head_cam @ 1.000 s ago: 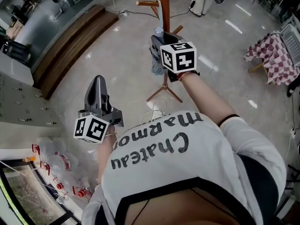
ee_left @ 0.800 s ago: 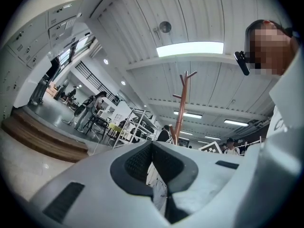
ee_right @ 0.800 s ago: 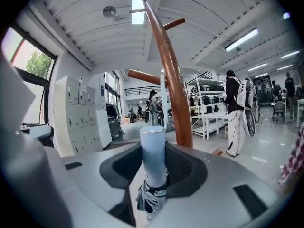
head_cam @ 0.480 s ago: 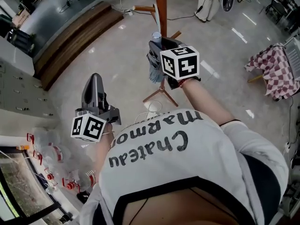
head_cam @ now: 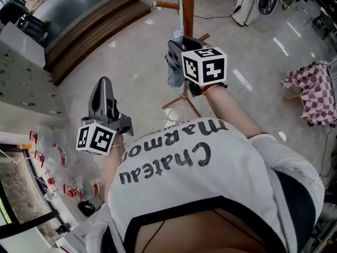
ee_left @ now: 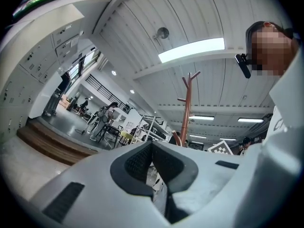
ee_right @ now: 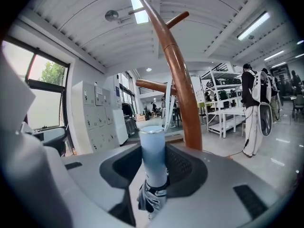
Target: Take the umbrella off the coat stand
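The brown wooden coat stand (head_cam: 187, 4) rises just beyond my right gripper (head_cam: 180, 45). That gripper is shut on the pale blue handle (ee_right: 153, 151) of the folded grey-blue umbrella (head_cam: 172, 70). The handle stands upright between the pads, and the canopy hangs below the jaws. In the right gripper view the stand's trunk (ee_right: 176, 75) leans up directly behind the handle. A pale strap (ee_right: 167, 103) hangs from a side peg. My left gripper (head_cam: 103, 83) is off to the left, away from the stand. It is shut with nothing in it, and its view shows the stand (ee_left: 186, 108) at a distance.
The stand's legs (head_cam: 181, 103) spread on the glossy floor beside a white cable (head_cam: 169, 121). A wooden step (head_cam: 89, 30) lies at the far left, grey lockers (head_cam: 21, 83) at the left, bottles (head_cam: 68, 188) at the lower left, and a checked cloth table (head_cam: 310, 88) at the right. A person (ee_right: 251, 108) stands near shelving.
The left gripper has risen a little and tipped upward. The right gripper stays shut on the umbrella handle by the stand, only tilting slightly.
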Tool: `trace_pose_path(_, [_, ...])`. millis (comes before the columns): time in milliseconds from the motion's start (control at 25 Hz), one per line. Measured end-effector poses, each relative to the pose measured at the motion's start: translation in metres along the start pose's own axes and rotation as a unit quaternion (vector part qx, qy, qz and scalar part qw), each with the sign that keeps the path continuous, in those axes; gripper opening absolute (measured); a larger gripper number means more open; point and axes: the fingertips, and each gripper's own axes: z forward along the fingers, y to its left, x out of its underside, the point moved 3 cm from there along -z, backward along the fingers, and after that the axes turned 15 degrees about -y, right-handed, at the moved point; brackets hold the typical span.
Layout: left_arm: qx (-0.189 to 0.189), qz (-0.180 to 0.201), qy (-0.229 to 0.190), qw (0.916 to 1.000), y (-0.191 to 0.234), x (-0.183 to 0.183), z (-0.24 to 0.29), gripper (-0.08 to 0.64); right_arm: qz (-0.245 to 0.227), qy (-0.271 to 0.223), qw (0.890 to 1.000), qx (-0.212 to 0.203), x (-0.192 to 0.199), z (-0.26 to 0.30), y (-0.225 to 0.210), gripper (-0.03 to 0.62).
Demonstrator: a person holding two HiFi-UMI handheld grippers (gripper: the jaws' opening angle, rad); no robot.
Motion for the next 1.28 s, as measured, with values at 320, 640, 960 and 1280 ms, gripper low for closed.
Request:
trace_pose_path(320, [-0.009,0.014,-0.004,0.9999,0.002,-0.009,-0.004,0.021,-0.016,-0.002,1.0,-0.017,-0.009,0.006,0.008,0.161])
trace_pose_path(640, [-0.008,0.012,-0.001,0.9999,-0.002,-0.006,0.0,0.021,-0.014,-0.004,0.999,-0.029,-0.015,0.011,0.01,0.161])
trace_pose_path(960, [-0.011,0.016,-0.003,0.9998,-0.004,-0.007,-0.001,0.021,-0.026,-0.011,0.999,-0.046,-0.022,0.013,0.018,0.161])
trace_pose_path(1280, [-0.018,0.027,-0.014,0.9994,-0.004,-0.017,-0.005,0.021,-0.02,-0.015,0.998,-0.064,-0.025,0.02,0.029,0.161])
